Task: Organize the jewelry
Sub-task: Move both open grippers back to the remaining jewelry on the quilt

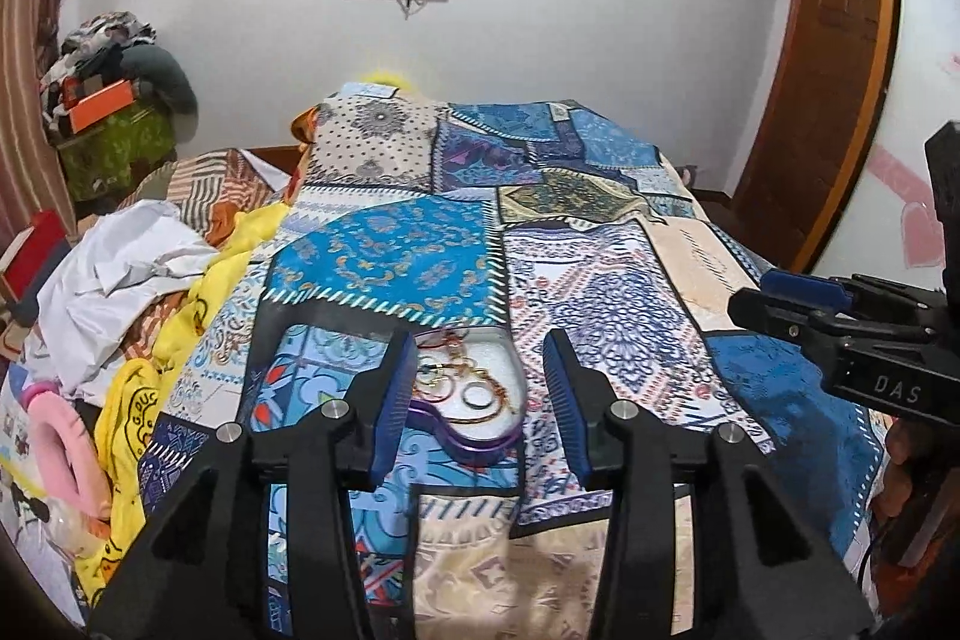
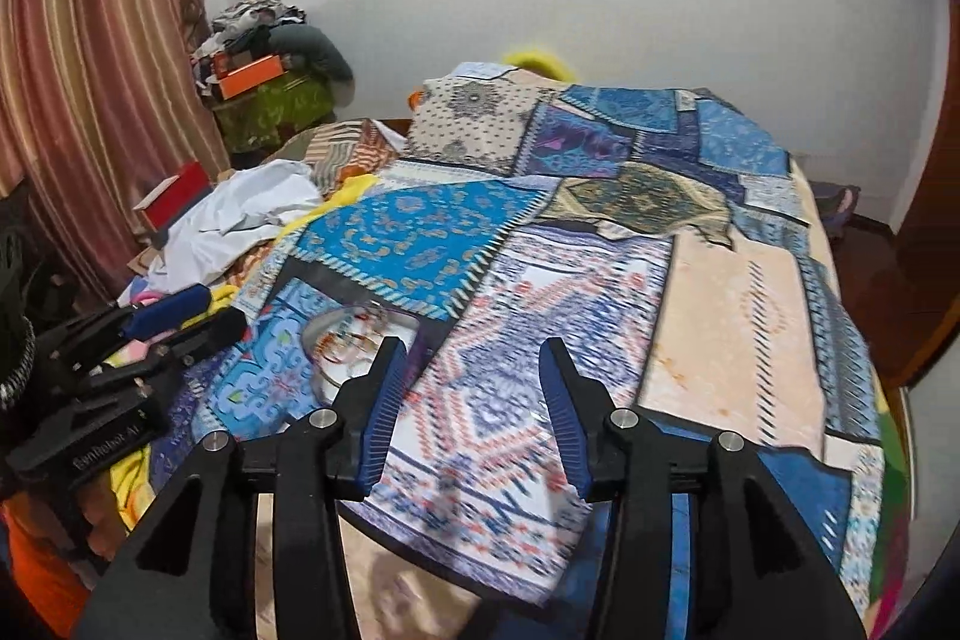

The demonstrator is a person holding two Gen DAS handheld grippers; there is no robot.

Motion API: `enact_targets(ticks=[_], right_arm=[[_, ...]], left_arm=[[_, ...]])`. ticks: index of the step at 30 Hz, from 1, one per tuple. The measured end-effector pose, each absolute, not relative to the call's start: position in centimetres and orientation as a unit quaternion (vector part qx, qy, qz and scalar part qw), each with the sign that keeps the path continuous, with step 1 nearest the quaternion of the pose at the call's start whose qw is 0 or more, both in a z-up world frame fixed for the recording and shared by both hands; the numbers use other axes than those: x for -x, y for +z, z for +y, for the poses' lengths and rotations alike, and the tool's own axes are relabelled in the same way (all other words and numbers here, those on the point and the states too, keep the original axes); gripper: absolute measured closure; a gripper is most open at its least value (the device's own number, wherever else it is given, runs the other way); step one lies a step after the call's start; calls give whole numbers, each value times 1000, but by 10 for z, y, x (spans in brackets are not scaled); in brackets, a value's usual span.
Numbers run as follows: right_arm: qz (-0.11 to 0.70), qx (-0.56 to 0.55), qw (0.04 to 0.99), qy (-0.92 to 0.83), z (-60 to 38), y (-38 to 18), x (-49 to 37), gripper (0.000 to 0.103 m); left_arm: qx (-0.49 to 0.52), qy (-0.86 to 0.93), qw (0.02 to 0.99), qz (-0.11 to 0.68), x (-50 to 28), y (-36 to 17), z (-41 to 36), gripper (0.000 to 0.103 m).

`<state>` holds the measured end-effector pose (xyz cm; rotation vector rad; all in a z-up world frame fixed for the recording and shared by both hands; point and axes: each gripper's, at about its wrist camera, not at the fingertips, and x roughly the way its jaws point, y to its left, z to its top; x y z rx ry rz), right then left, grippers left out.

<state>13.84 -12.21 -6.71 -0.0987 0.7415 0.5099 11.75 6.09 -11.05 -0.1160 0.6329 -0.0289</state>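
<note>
1. Your left tongs stand spread above the bed, with nothing pinched between the blue pads.
2. Seen past the gap of the left tongs, a purple heart-shaped tray lies flat on the patchwork bedspread. Its white inside holds the jewelry: several gold-coloured rings and hoops plus thin bangles, lying loosely heaped and overlapping. The left pad hides the tray's left edge.
3. Your right tongs are also spread and hold nothing; only the bedspread shows between their fingers. This view is motion-blurred.
4. In the right wrist view the tray sits to the left of the right tongs, just beyond the left finger, and the left tongs enter from the left edge beside it.
5. In the left wrist view the right tongs reach in from the right edge, well apart from the tray.
6. Crumpled white and yellow cloth lies on the bed's left side.
</note>
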Motion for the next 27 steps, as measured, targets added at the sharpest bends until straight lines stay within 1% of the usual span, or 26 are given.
enact_targets(ticks=[6, 13, 19, 26, 27], right_arm=[[376, 46, 901, 211, -153, -80, -137, 60], [400, 46, 896, 187, -175, -100, -140, 60], [417, 43, 886, 199, -178, -115, -146, 60], [424, 48, 880, 208, -167, -130, -155, 60], [423, 47, 880, 209, -167, -130, -157, 63]], left_arm=[[41, -37, 947, 317, -124, -111, 37, 58], [30, -68, 935, 347, -142, -130, 8, 58], [20, -82, 925, 370, -155, -148, -8, 58], [20, -82, 917, 389, -163, -163, -8, 58], [21, -81, 917, 390, -164, -164, -7, 58]])
